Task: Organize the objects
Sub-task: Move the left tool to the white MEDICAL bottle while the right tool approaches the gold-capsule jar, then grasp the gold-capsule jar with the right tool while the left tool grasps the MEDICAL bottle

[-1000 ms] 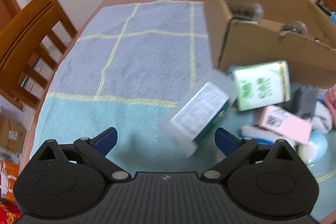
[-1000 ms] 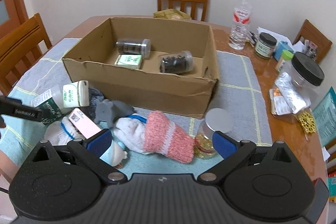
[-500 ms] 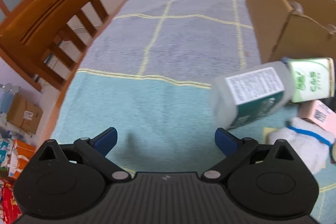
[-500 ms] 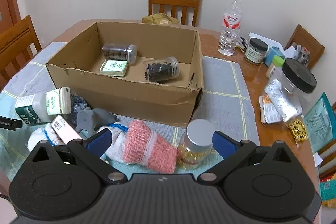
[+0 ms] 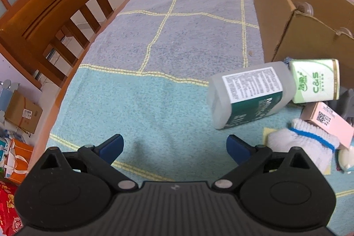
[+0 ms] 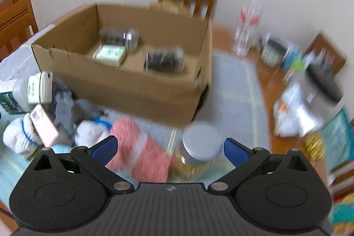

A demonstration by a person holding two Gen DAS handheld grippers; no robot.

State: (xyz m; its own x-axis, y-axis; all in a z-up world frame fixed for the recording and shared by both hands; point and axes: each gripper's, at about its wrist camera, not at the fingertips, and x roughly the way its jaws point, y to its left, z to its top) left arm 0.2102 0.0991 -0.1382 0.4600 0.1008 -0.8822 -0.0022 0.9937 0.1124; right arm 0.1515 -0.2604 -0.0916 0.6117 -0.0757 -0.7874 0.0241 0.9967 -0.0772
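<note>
Nearer now, "C&S" pack point(image 5: 314, 81) and bottle point(image 5: 250, 94); both hand-held grippers point(image 5: 174, 145) point(image 6: 169, 146) released.

light: soft, even indoor brightness in both views, no glare.
shadows: faint one on the towel point(image 5: 137, 107) ahead of the left gripper point(image 5: 174, 145).
sharpness: left view mostly crisp; right view smeared by motion blur, worst at the water bottle point(image 6: 249, 21) and right-hand clutter.
distortion: fisheye bending, dark corners.
</note>
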